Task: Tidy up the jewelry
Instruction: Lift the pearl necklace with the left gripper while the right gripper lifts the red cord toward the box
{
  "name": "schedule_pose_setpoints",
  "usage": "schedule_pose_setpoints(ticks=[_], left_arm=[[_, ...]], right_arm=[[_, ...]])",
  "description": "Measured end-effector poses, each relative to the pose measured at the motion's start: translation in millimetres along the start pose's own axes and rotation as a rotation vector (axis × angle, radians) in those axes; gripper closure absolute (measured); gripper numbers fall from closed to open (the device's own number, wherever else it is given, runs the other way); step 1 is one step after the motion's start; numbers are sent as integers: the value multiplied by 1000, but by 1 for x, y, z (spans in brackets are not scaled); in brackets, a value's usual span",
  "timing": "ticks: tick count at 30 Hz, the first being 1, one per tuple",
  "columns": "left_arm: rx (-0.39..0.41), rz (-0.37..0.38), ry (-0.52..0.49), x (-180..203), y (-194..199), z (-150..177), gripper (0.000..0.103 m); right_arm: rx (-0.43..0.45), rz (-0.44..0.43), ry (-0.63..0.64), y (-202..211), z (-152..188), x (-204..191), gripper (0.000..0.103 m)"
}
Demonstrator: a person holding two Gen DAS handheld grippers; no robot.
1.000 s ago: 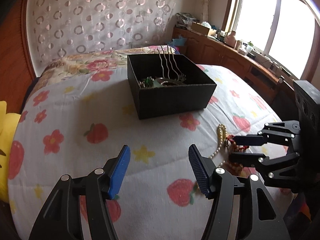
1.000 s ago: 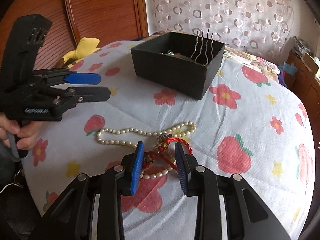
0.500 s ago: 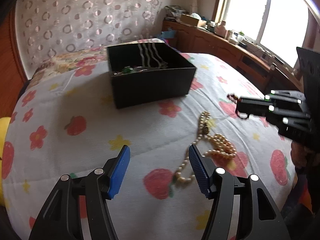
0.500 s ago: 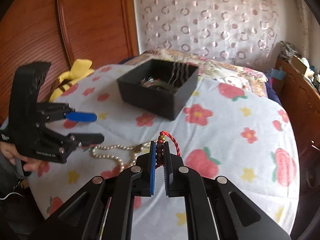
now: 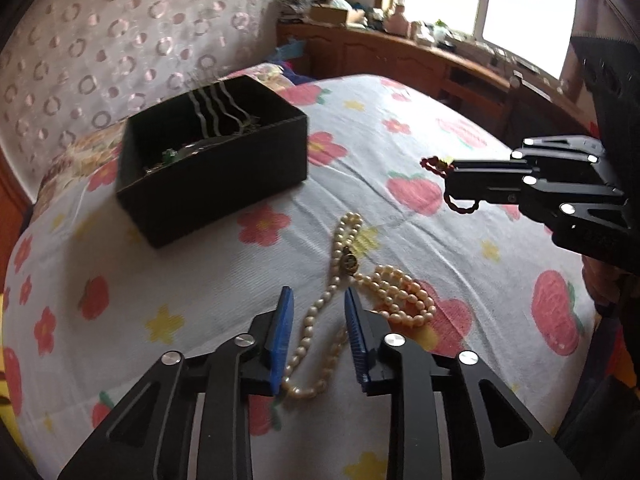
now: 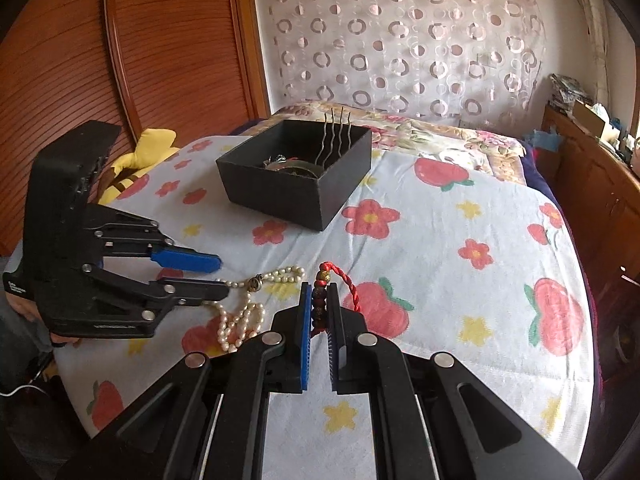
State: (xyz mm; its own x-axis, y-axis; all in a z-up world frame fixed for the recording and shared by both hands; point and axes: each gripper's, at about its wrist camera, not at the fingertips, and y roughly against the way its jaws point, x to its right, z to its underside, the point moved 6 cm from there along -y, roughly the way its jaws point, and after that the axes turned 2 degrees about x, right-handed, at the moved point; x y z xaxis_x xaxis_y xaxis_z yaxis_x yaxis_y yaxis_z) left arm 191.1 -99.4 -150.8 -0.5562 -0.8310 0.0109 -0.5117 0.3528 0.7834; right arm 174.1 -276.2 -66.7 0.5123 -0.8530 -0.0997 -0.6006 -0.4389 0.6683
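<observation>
Left gripper (image 5: 316,322), seen from its own wrist camera, points down at the bed with its blue pads standing either side of the pearl necklace (image 5: 340,300). Its jaws have just been closing, and a strand of pearls runs between them, but a clear gap shows on each side, so nothing is pinched yet. The necklace lies loose on the flowered bedsheet (image 5: 400,120), partly bunched to the right of the pads. Further back sits the black box (image 5: 212,184), open-topped, with wavy metal hairpins (image 5: 216,114) and other small pieces already inside. At the right edge, the right gripper (image 5: 450,184) hangs above the sheet with a red cord bracelet (image 5: 436,164) dangling from its tip.

From the right wrist camera, the right gripper (image 6: 319,312) is clamped on the bracelet (image 6: 334,280): dark beads sit pinched between the pads and the red cord loops out above them, clear of the sheet. The box (image 6: 296,192) stands ahead and slightly left, well apart. The left gripper (image 6: 222,276) is low over the pearls (image 6: 240,316).

The step in hand looks like pick-up: bracelet lifted, necklace about to be gripped. Next, the left jaws likely need to close fully on the strand, while the right carries the bracelet over the box rim and releases it there.
</observation>
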Motion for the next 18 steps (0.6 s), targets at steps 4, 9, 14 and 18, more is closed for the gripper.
schedule_pose_setpoints(ticks=[4, 9, 14, 18], left_arm=[[-15, 3, -46, 7, -4, -5, 88], [-22, 30, -60, 8, -5, -6, 99], [43, 31, -29, 1, 14, -15, 99], [135, 18, 6, -7, 44, -34, 99]], right_arm=[[0, -6, 0, -1, 2, -1, 95], [-1, -9, -3, -1, 3, 0, 95], [4, -9, 3, 0, 2, 0, 95], [19, -9, 19, 3, -7, -2, 95]])
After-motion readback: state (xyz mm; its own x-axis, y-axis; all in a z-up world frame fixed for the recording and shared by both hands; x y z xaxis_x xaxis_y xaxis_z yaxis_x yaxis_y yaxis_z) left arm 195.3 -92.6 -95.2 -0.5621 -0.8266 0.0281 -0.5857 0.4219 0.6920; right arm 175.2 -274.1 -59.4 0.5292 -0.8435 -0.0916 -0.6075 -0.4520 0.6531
